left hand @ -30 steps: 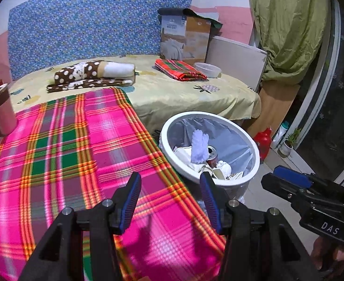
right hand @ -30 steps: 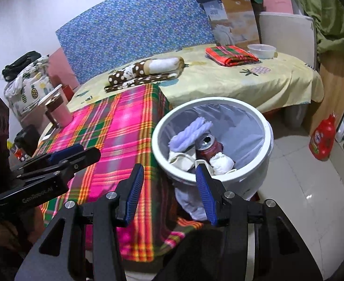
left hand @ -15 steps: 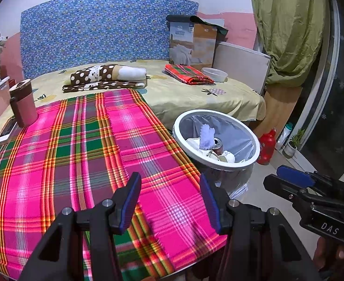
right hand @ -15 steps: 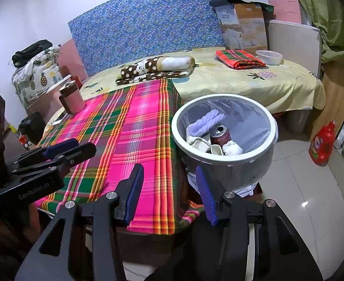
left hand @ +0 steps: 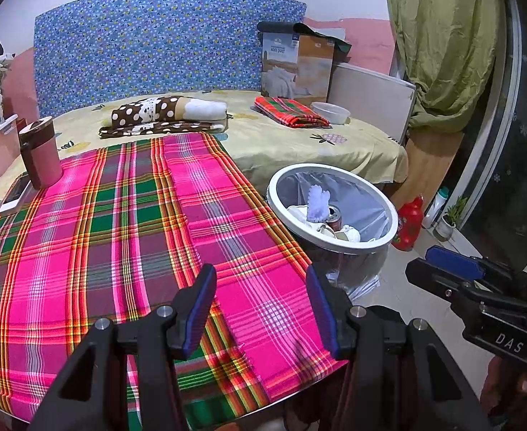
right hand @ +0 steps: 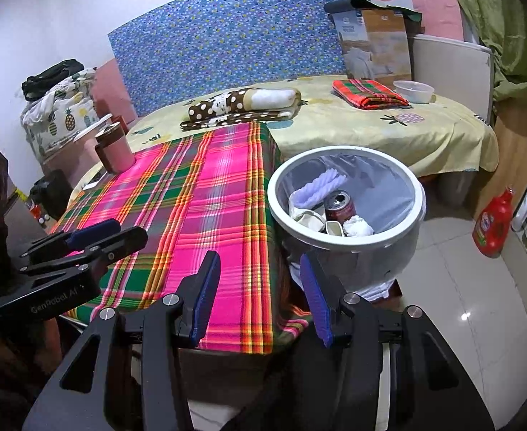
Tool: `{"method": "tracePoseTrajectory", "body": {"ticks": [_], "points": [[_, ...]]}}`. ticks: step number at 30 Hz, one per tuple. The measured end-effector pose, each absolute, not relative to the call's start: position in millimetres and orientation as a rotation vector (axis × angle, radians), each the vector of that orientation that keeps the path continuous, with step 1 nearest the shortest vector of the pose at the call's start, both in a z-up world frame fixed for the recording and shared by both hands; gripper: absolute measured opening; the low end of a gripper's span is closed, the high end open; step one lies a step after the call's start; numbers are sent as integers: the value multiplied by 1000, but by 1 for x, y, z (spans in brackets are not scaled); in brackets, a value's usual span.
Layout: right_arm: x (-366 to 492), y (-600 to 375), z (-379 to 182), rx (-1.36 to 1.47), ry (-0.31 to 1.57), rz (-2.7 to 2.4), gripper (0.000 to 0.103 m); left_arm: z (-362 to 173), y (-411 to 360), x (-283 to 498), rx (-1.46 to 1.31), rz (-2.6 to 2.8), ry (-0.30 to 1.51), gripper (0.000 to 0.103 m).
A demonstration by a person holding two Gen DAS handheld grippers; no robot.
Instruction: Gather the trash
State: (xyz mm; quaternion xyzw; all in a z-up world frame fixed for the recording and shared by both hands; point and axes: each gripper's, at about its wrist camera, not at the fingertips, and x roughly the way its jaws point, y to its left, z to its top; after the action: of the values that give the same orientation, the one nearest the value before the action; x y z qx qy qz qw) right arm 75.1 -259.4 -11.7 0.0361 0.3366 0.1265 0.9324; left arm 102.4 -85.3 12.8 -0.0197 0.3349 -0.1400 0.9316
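Note:
A white trash bin (left hand: 389,212) (right hand: 419,212) with a grey liner stands on the floor at the right edge of the table. It holds a red drink can (right hand: 340,204) (left hand: 333,213), a pale purple ribbed item (right hand: 320,185) (left hand: 319,203) and white crumpled wrappers (right hand: 358,228). My left gripper (left hand: 259,301) is open and empty above the table's near edge. My right gripper (right hand: 259,291) is open and empty, in front of the bin, above the table's corner. Each gripper shows at the side of the other's view.
The table has a pink and green plaid cloth (left hand: 119,222) (right hand: 198,197). A pink cup (left hand: 40,158) and a phone (left hand: 15,194) sit at its far left. A bed (left hand: 299,140) lies behind with folded cloths and a plastic bowl (left hand: 329,112). A red bottle (right hand: 493,221) stands on the floor.
Both grippers have drawn back and up from the bin, which now looks smaller and farther away. More of the table shows. Both stay open and empty.

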Motion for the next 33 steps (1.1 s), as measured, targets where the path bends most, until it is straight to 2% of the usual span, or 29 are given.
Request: {"method": "tracePoseTrajectory", "body": {"ticks": [33], "points": [[74,-259,-12,75,691,261,48,13,-85,101,-33,-284,690,54]]}}
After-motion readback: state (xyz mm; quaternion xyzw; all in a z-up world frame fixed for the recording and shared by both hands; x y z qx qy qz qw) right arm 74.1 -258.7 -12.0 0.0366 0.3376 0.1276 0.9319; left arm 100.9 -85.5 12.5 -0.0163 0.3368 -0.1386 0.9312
